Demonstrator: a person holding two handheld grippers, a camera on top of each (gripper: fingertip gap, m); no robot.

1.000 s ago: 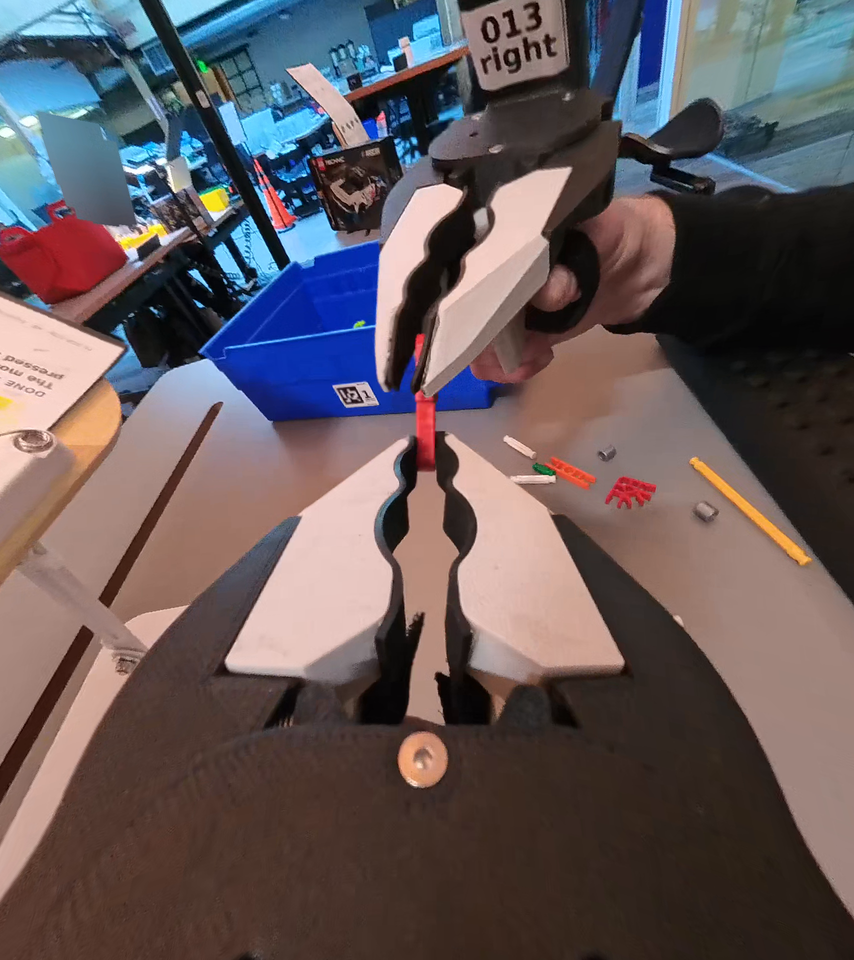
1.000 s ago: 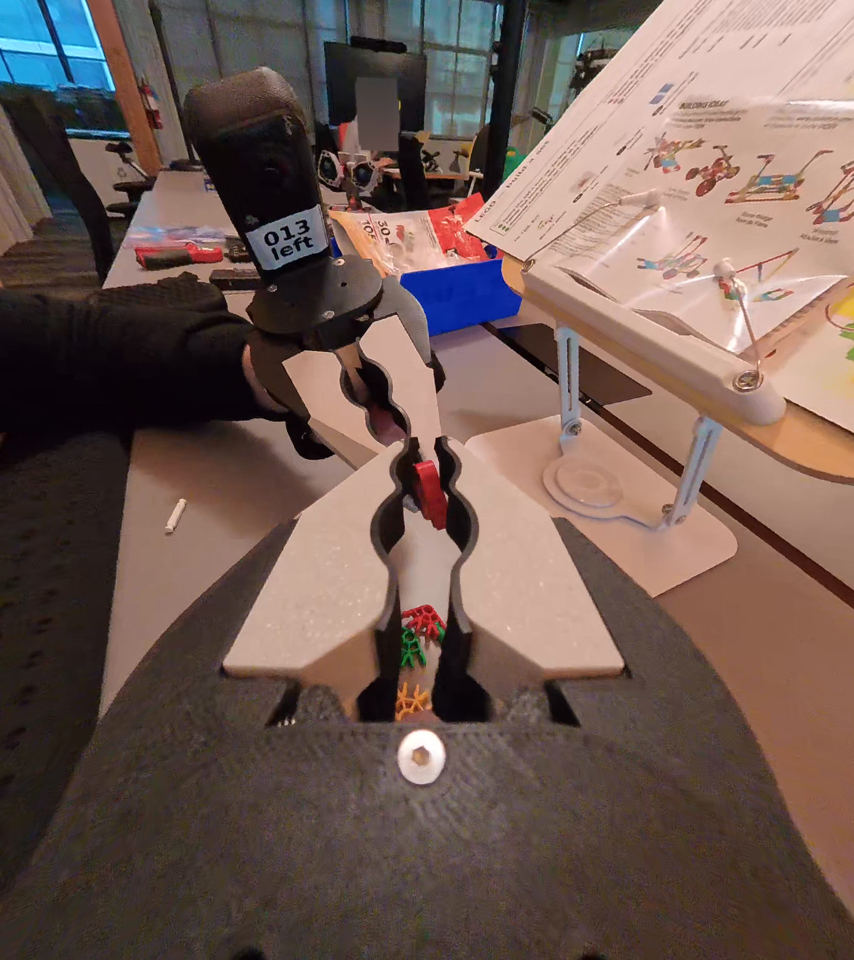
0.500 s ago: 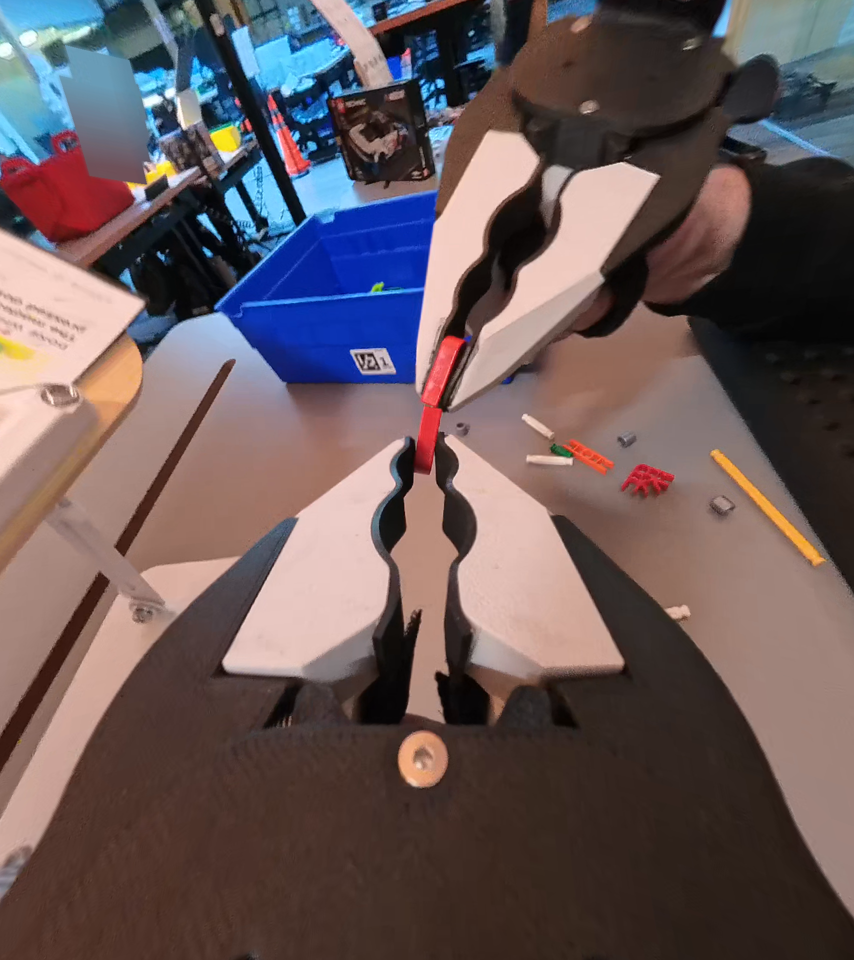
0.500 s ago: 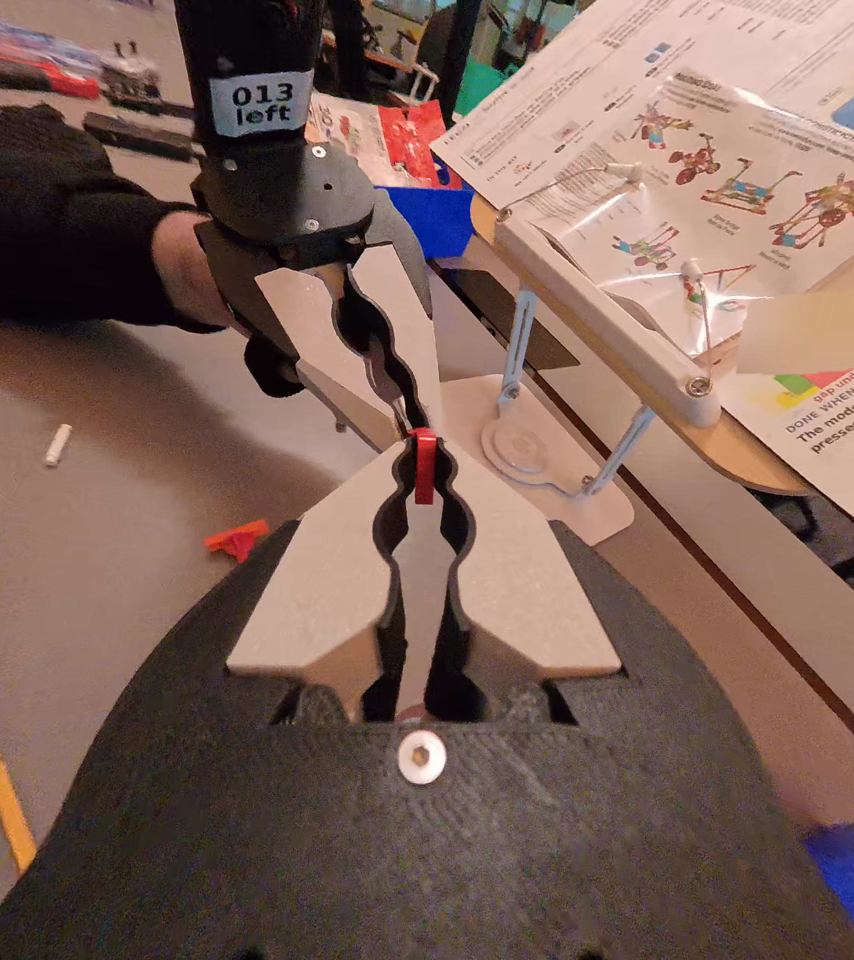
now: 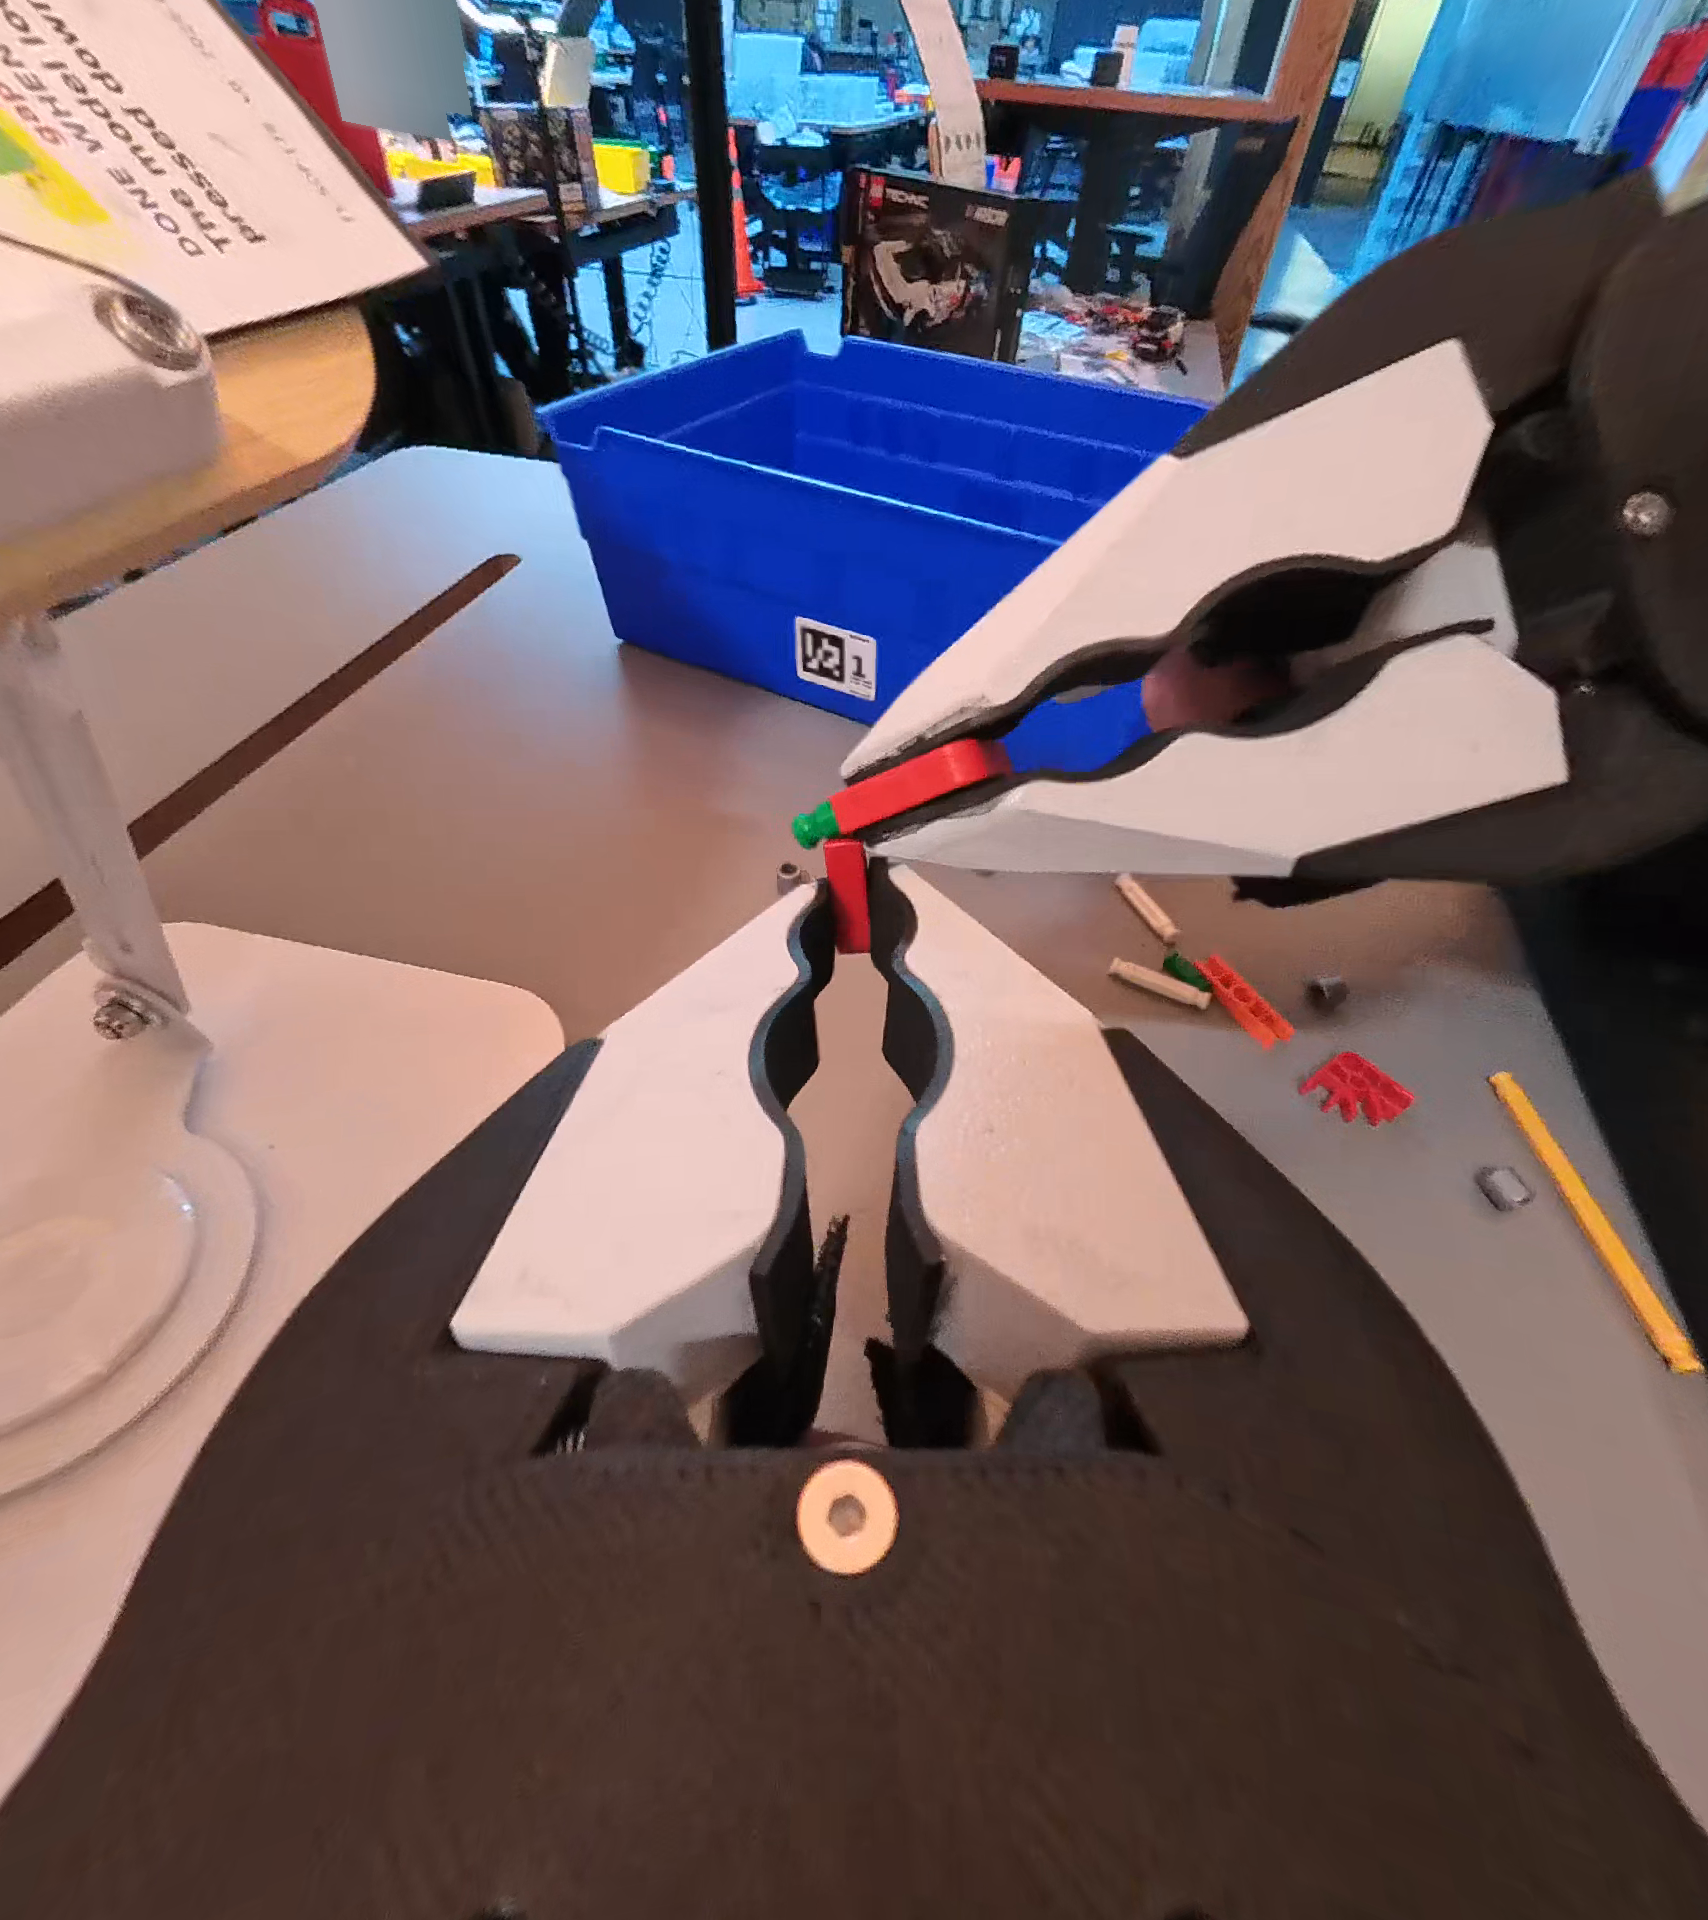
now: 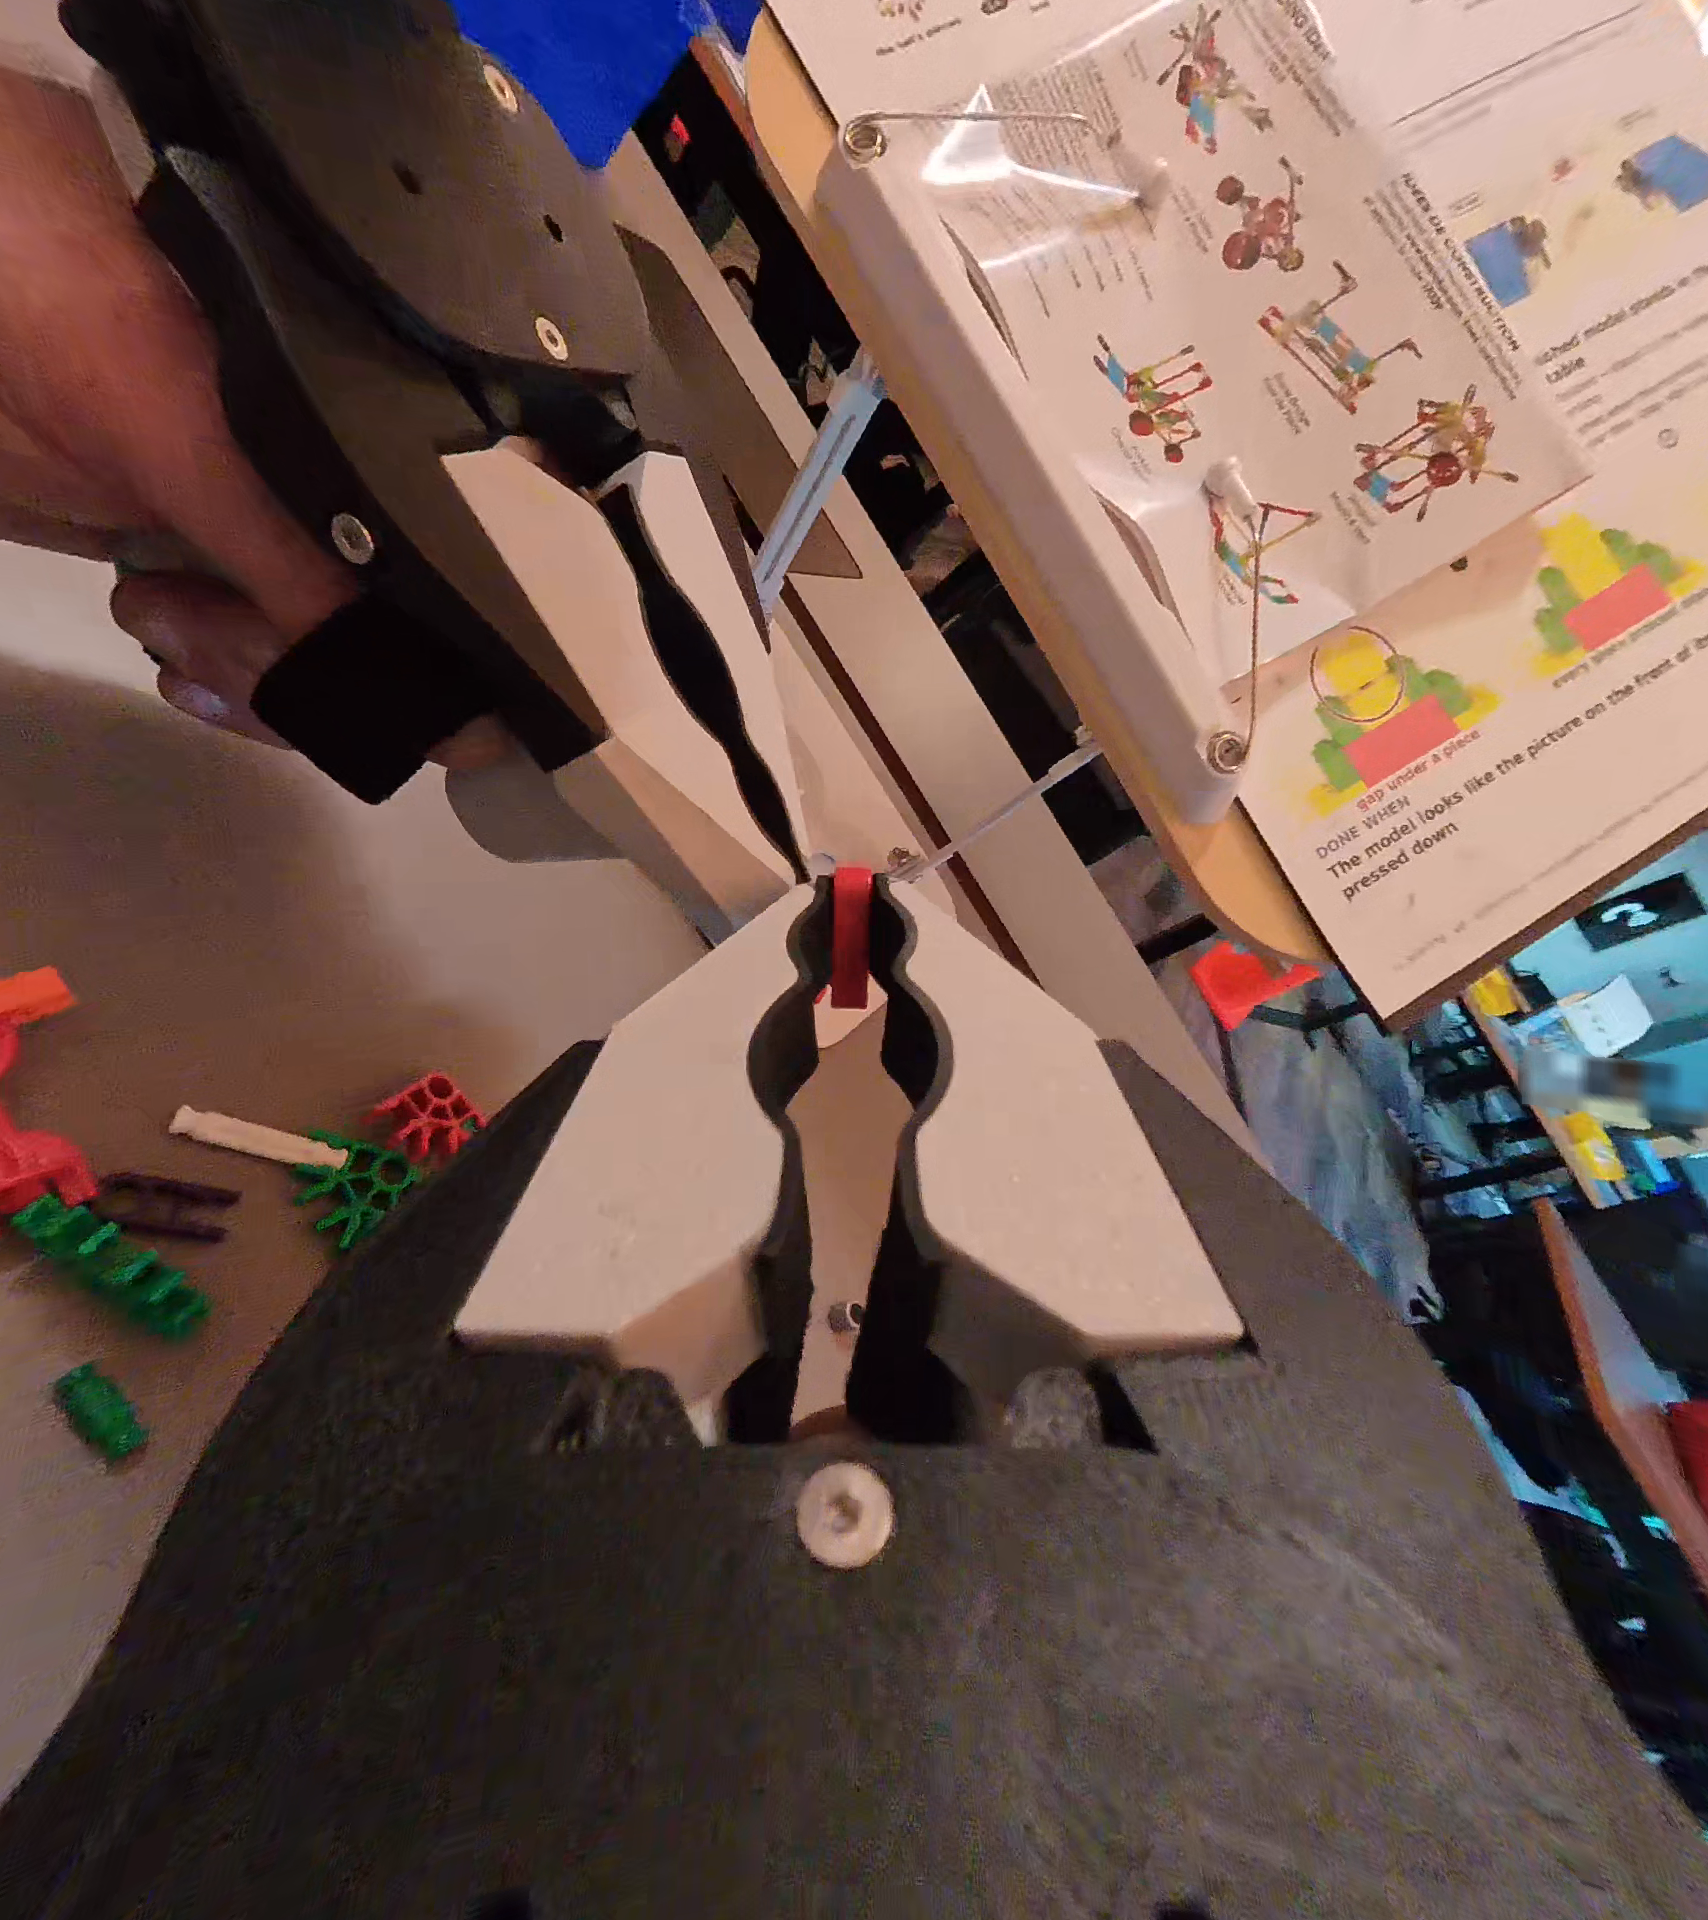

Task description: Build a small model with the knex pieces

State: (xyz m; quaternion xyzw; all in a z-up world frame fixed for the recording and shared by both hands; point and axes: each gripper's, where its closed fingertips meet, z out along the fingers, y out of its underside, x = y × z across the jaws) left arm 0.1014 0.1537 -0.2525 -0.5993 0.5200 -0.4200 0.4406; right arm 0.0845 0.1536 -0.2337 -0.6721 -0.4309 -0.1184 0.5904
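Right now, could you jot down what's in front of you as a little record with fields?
left gripper: shut on a short red plastic beam
right gripper: shut on a red plastic beam with a green peg at its end
contact: the two red pieces meet tip to tip
behind: open blue plastic bin
table: yellow rod, red fan-shaped connector, white pegs
left side: instruction sheet on a white stand

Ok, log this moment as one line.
left gripper: shut on red piece | right gripper: shut on red beam | pieces meeting at tips | blue bin behind
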